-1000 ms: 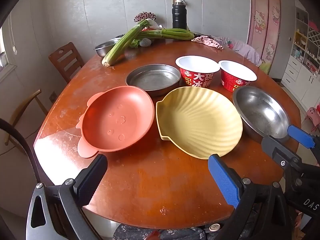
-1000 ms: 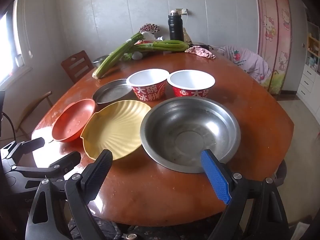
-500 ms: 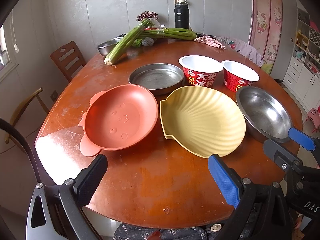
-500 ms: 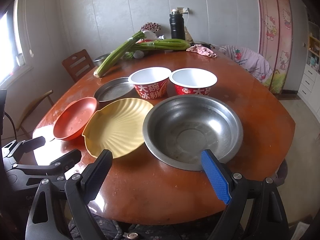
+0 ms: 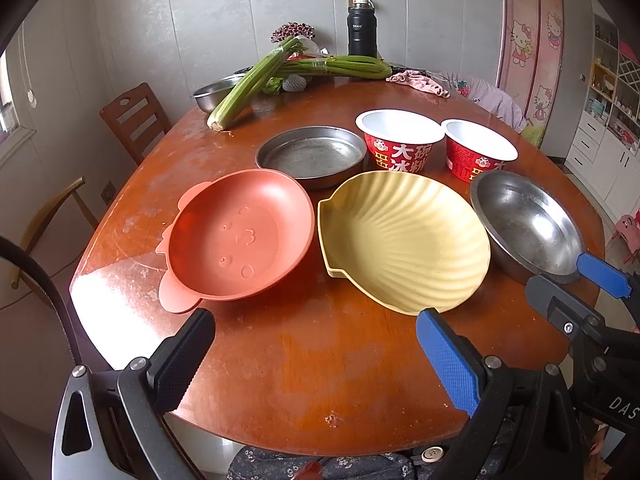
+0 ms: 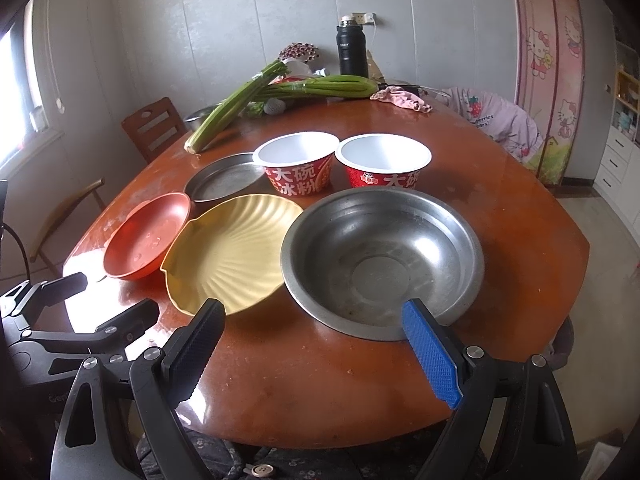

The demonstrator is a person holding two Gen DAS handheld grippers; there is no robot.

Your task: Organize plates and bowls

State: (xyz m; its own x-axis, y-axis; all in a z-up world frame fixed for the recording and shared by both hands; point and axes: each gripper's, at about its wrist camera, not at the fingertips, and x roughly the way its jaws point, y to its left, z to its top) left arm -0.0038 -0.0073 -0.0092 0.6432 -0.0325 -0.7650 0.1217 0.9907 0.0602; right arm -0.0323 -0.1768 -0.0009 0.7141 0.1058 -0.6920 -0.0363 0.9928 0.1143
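Note:
On the round wooden table sit an orange animal-shaped plate, a yellow shell-shaped plate, a flat metal pan, two red paper bowls and a steel bowl. My left gripper hovers open over the near table edge, just short of the orange and yellow plates. My right gripper is open too, at the near rim of the steel bowl, with the yellow plate to its left. Neither holds anything.
Celery stalks, a black flask, a small steel bowl and a pink cloth lie at the table's far side. A wooden chair stands at the left. White cabinets line the right wall.
Both views have shifted slightly; the dishes sit a little higher and farther in frame. No dish has moved on the table and both grippers stay open.

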